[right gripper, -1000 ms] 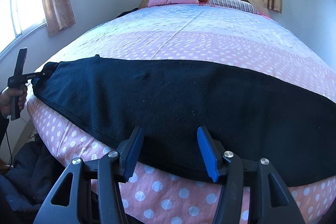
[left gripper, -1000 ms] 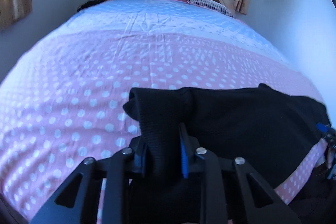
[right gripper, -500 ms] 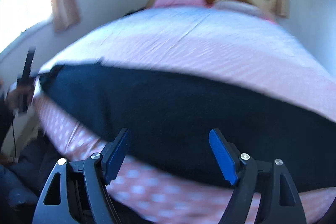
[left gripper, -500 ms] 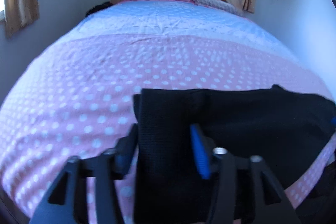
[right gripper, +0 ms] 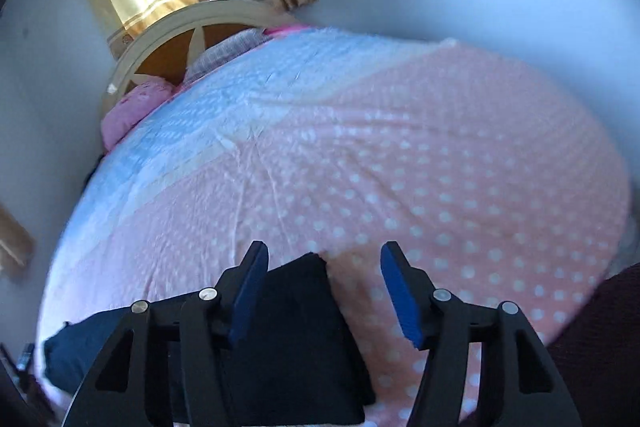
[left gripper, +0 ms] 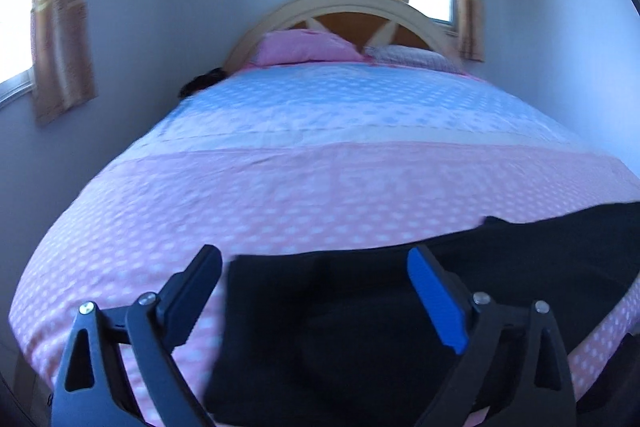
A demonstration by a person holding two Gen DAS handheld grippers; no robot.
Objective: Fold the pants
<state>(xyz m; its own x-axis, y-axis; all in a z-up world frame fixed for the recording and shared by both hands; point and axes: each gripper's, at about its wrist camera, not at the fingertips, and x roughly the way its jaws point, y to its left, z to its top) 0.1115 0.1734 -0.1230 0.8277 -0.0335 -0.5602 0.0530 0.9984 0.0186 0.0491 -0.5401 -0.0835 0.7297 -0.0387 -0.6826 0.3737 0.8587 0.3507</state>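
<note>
Both your left gripper (left gripper: 316, 301) and right gripper (right gripper: 324, 291) gape, released; pants (left gripper: 360, 307) overhang the bed (left gripper: 320, 179) near edge, may slide off.

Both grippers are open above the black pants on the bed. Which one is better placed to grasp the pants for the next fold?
Probably the left gripper: the pants lie between its fingers. The right gripper frames only a corner.
</note>
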